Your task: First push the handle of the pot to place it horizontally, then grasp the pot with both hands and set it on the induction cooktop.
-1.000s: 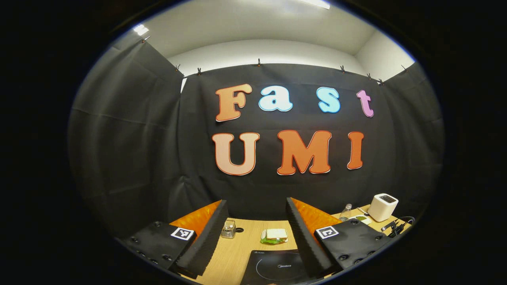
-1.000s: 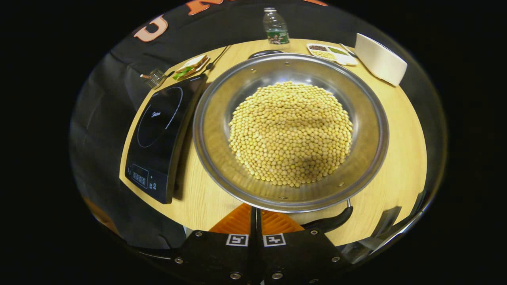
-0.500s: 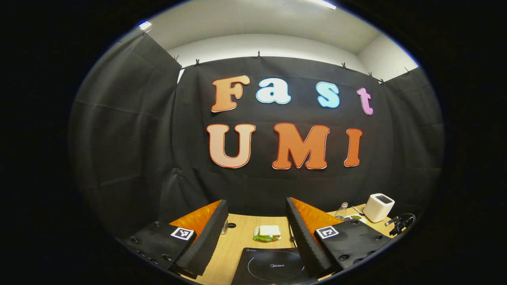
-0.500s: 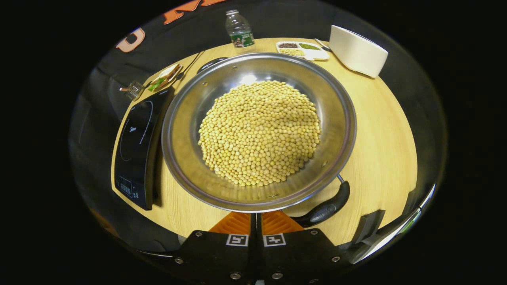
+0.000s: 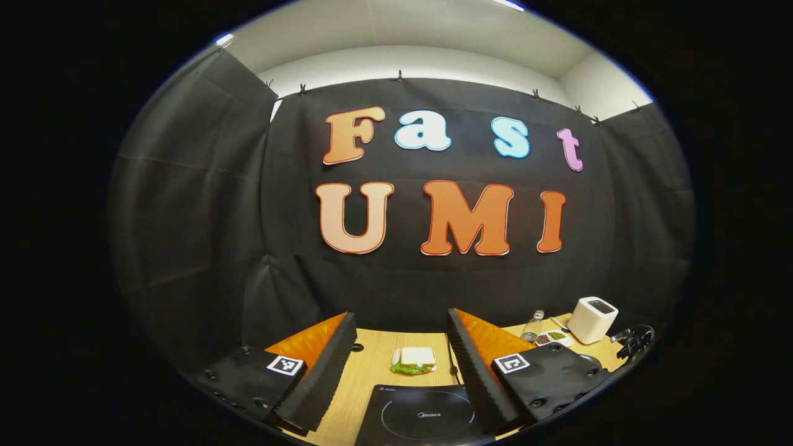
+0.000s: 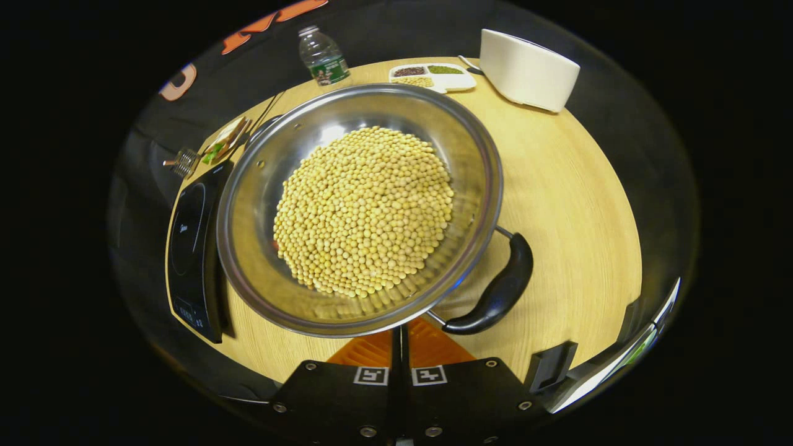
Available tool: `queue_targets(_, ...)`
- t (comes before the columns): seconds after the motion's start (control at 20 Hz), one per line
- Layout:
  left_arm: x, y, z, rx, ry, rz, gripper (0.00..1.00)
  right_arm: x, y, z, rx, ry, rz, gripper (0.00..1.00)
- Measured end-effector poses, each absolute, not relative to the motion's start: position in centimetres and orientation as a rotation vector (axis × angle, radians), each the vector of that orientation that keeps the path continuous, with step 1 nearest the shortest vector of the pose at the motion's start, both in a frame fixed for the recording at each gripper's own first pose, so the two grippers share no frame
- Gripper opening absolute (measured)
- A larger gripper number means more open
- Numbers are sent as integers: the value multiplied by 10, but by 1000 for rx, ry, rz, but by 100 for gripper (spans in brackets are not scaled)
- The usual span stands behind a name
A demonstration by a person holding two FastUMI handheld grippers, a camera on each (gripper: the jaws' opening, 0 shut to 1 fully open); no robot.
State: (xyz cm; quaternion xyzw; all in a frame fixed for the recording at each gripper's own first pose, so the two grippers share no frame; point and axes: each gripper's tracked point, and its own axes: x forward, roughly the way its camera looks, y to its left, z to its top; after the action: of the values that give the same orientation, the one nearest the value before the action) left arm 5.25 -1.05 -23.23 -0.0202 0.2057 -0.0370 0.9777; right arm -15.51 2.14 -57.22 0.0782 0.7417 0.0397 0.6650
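A wide steel pot (image 6: 251,217) heaped with yellow soybeans (image 6: 365,210) sits on the wooden table in the right gripper view. Its black side handle (image 6: 495,291) points to the lower right. My right gripper (image 6: 400,337) is shut, fingers pressed together, with their tips at the pot's near rim just left of the handle. The black induction cooktop (image 6: 189,248) lies flat to the left of the pot. My left gripper (image 5: 401,317) is open and held level above the cooktop (image 5: 421,418), with nothing between its fingers.
A white toaster (image 6: 526,71), a divided dish of beans (image 6: 430,75) and a plastic bottle (image 6: 322,56) stand behind the pot. A sandwich on a plate (image 5: 414,359) and a small glass jar (image 6: 183,162) lie beyond the cooktop. Bare table (image 6: 557,204) stretches right of the pot.
The pot has turned: its handle swung from under the near rim out to the right. The pot now sits further left in the right gripper view. The left gripper drifted slightly over the cooktop.
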Motion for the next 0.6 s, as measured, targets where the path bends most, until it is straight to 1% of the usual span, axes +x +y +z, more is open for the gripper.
queue_targets(0.05, 54, -13, -236, -43, 423, -77, 96, -151, 15, -575, 171, 1674, 77, 0)
queue_targets(0.1, 57, -16, -240, -42, 431, -81, 99, -148, 10, -578, 167, 1675, 61, 0)
queue_targets(0.6, 75, -47, -268, -15, 481, -125, 99, -106, -42, -595, 146, 1670, -49, 0)
